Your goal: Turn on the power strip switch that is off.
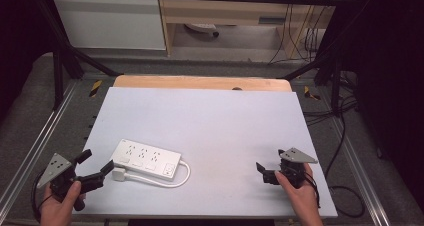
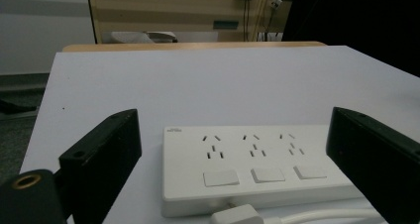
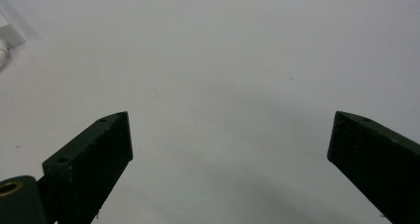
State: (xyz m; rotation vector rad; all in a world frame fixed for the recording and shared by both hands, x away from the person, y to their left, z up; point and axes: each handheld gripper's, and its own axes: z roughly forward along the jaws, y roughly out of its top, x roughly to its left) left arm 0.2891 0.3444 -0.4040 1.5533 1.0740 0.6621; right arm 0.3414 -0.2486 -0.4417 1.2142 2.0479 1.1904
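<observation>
A white power strip [image 1: 146,161] with three socket groups and three switches lies at the front left of the white table top [image 1: 210,121]. Its white cable [image 1: 176,180] loops round the right end to a white plug [image 1: 119,174] lying by its near side. My left gripper [image 1: 96,165] stands open just left of the strip, held by a hand at the table's front left corner. In the left gripper view the strip [image 2: 257,167] lies ahead between the wide black jaws, untouched. My right gripper [image 1: 270,167] is open over bare table at the front right.
A wooden board edge [image 1: 200,82] runs along the table's far side. A black metal frame [image 1: 65,56] surrounds the table, with cables [image 1: 345,136] trailing on the floor at the right. A corner of the strip [image 3: 10,35] is at the left edge of the right gripper view.
</observation>
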